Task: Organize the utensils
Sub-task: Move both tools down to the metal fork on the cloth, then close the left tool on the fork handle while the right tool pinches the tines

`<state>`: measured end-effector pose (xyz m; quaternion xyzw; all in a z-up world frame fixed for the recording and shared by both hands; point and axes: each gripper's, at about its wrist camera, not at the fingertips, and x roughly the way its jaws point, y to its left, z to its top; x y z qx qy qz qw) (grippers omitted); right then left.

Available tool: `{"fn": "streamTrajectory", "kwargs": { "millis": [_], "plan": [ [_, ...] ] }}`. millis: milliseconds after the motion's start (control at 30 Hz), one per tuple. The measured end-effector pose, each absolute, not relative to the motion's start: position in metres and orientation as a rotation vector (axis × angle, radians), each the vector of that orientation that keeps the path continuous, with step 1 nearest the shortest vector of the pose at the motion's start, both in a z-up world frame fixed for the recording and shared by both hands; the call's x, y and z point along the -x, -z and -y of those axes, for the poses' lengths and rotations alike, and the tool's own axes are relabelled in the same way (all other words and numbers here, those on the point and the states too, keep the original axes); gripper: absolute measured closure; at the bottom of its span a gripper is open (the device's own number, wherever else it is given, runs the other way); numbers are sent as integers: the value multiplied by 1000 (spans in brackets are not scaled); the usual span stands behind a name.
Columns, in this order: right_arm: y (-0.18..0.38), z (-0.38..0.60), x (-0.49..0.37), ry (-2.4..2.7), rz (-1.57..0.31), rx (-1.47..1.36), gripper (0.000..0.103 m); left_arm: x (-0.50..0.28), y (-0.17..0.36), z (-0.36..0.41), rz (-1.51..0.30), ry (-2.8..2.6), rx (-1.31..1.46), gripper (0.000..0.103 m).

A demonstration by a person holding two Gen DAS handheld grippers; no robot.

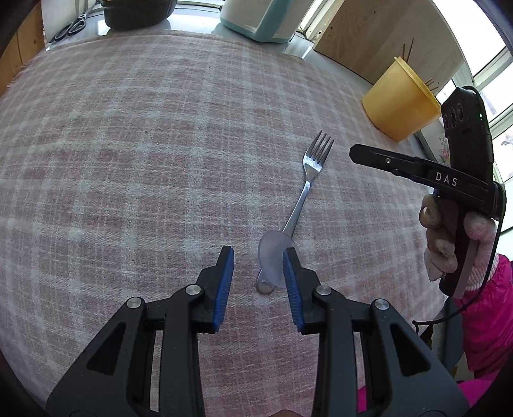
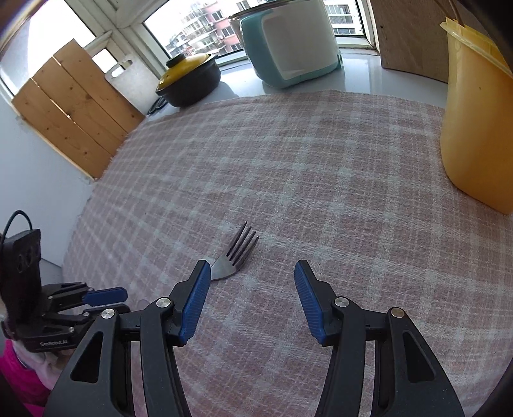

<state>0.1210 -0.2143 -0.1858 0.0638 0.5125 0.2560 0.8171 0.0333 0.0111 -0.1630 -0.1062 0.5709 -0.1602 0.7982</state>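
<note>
A metal fork (image 1: pixel 307 189) lies on the pink plaid cloth (image 1: pixel 144 144), tines pointing away. A clear plastic spoon (image 1: pixel 272 256) rests across the fork's handle end. My left gripper (image 1: pixel 258 250) stands open just above it, the spoon's bowl close against the right pad (image 1: pixel 290 276), with bare cloth in the gap. My right gripper (image 2: pixel 252 266) is open, low over the cloth, and the fork's tines (image 2: pixel 239 253) lie just past its left fingertip. A yellow tub (image 2: pixel 474 128) stands at the right. In the left wrist view, the right gripper (image 1: pixel 354 150) hovers right of the fork.
The yellow tub (image 1: pixel 397 102) holds thin sticks. At the back stand a black pot with a yellow lid (image 2: pixel 189 80), a teal and white appliance (image 2: pixel 288 41) and wooden boards (image 2: pixel 73 109). Scissors (image 1: pixel 70 27) lie far left. A gloved hand (image 1: pixel 445 237) holds the right gripper.
</note>
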Motion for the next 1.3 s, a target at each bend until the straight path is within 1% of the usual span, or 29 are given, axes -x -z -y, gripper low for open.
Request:
{"fn": "streamTrajectory", "kwargs": {
  "millis": [67,333,467,967,1033,1133,1167,1200,1267,1300],
  "plan": [
    [188,211,-123,-550,-1098,-139,50,-31,164,-7,-1225,341,221,62],
    [194,197,-128,-559,-1109,-128,50,-31,174,8,-1236,316,158,62],
    [199,192,-130,-550,-1117,-130,50,-30,174,10,-1226,306,145,56],
    [204,164,-137,-458,-1099,-51,50,-26,176,22,-1144,274,5,55],
    [204,161,-137,-448,-1096,-33,50,-27,176,21,-1134,269,-2,59],
    [204,157,-137,-431,-1094,-9,51,-27,175,18,-1127,292,33,77],
    [204,157,-137,-423,-1092,-3,55,-27,175,18,-1127,302,44,84],
    [204,157,-137,-417,-1092,-1,57,-27,175,19,-1122,302,40,86],
    [204,159,-138,-408,-1095,-10,67,-27,175,22,-1110,306,32,89],
    [204,161,-139,-403,-1098,-20,70,-27,175,23,-1112,311,38,92]
  ]
}}
